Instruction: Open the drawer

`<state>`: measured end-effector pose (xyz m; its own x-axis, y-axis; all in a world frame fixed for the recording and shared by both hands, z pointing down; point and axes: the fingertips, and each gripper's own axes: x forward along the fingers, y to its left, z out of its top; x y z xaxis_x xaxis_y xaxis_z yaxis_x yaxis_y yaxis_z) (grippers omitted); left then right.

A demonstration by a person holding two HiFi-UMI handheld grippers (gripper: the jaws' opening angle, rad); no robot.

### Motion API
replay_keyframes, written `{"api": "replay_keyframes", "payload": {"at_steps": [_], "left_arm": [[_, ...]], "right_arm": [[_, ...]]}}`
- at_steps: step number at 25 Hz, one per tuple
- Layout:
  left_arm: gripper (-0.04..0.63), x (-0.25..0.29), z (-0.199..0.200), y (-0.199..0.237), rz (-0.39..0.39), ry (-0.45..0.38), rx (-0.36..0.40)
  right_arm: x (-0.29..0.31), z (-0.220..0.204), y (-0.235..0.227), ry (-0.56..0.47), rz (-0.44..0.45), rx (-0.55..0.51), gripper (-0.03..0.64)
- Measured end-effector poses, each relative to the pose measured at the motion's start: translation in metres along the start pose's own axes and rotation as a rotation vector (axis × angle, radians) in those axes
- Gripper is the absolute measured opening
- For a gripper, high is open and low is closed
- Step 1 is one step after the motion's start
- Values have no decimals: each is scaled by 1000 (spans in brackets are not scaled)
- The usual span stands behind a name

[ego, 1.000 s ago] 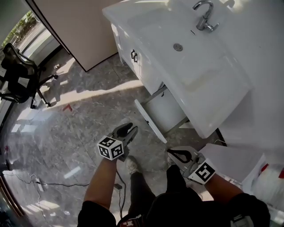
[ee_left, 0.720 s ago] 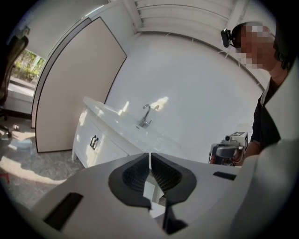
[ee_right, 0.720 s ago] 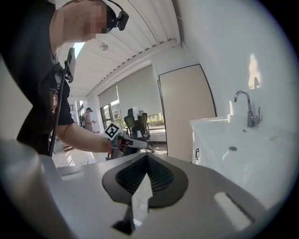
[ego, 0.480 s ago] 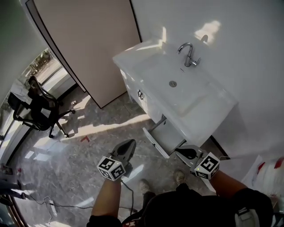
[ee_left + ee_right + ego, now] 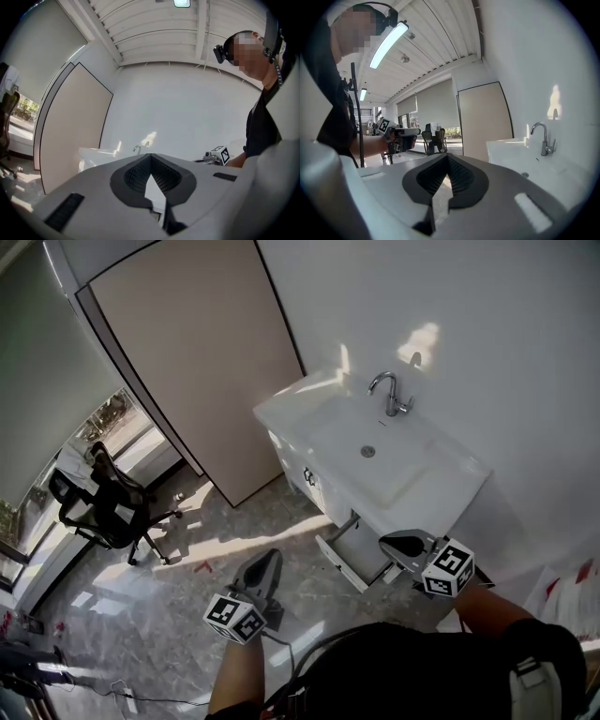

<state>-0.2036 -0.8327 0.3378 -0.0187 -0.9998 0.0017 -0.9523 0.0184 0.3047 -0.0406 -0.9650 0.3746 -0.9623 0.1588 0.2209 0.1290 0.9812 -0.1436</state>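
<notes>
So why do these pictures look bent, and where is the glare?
Gripper views: fisheye, black rounded corners. Head view: door edges bow; sun patches glare on the floor and the wall above the tap. Right gripper view: a lit ceiling lamp.

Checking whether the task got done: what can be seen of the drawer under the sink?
The drawer is white with a plain flat front, set in the vanity beneath the sink. It stands pulled well out, its pale inside open to view; any contents are too small to tell, and no handle can be made out on it. Nothing touches it: the left tool and the right tool are held clear of it, both shut and empty.
</notes>
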Motion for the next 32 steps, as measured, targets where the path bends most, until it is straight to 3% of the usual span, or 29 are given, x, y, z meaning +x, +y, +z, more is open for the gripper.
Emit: {"api": "replay_keyframes", "payload": {"at_steps": [4,12,17,32], "left_arm": [[0,-10,25,-22,9,-15,52],[0,-28,79,-70,18,-130,117],[0,-44,80,-75,70,-127,167],[0,-52,77,-70,109,-124,140]], "right_arm": [[-12,32,2,-41,11,-5,-6],[-28,78,-5,-90,-13,-6,-6],[-32,91,-8,-110,-5,9,-6],[-23,102,-10,-98,7,-37,-6]]}}
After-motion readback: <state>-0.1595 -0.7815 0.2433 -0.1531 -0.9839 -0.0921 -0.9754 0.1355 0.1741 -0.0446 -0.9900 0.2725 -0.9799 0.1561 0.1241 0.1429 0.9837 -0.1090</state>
